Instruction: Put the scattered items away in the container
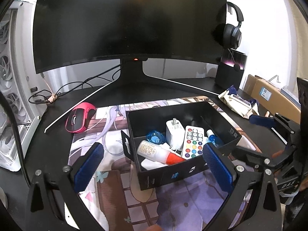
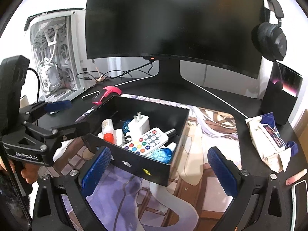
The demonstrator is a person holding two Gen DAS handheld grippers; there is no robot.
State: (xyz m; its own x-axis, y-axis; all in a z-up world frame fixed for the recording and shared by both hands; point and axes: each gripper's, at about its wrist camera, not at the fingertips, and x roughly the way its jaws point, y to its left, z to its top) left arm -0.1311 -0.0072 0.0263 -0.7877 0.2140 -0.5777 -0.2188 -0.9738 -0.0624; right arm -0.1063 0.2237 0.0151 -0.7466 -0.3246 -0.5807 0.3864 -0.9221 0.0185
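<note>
Both tools are spread and hold nothing: the left tool (image 1: 154, 170) and right tool (image 2: 160, 170) hover near the black box (image 1: 169, 173) in mid-bench. Inside it lie a remote (image 1: 193, 141), white charger (image 1: 174, 132) and glue bottle (image 1: 159, 152). A wipes pack (image 2: 269, 140) lies toward the bench's right edge.

A dark curved monitor (image 1: 130, 23) stands at the back of the black desk (image 1: 134, 94). Headphones (image 1: 233, 30) hang at its right edge above a black speaker (image 1: 229, 73). A white PC case (image 2: 55, 57) with fans sits at left, cables (image 1: 63, 91) beside it. A pink mouse (image 1: 79, 117) lies by the printed mat (image 2: 211, 173). A wipes pack (image 2: 269, 140) lies at right.
</note>
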